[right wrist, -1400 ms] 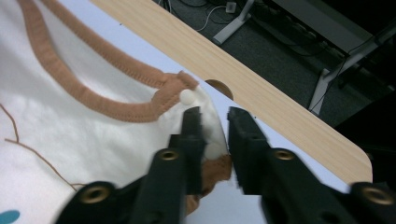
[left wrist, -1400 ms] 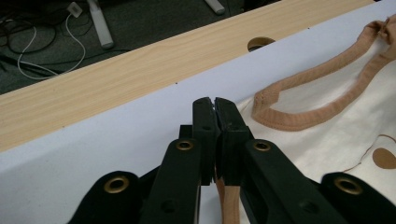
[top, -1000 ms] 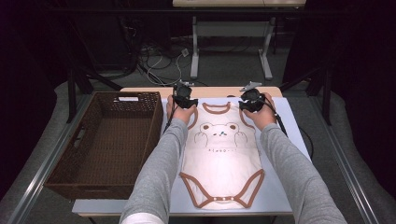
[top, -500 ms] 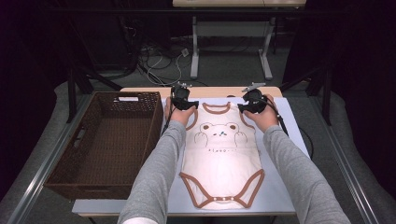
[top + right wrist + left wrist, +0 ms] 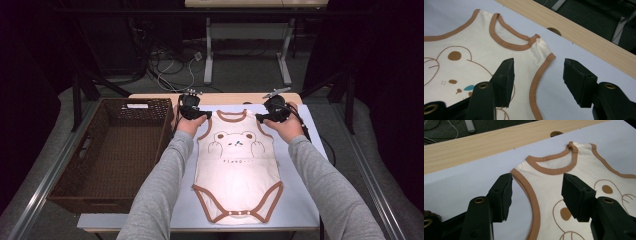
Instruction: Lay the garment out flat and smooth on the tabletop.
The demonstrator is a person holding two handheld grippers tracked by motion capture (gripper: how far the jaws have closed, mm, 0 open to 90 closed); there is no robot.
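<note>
- Two grippers, left gripper (image 5: 196, 114) and right gripper (image 5: 270, 118), both spread wide, each straddling a shoulder strap
- Bear-print baby bodysuit (image 5: 238, 167) lies flat mid-desk, neckline toward far edge
- Wicker basket (image 5: 70, 175) at left edge

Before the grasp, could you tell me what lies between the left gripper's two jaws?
In the left gripper view, the left gripper straddles the bodysuit's brown-trimmed armhole edge, with a strip of bare white table cover beside it.
</note>
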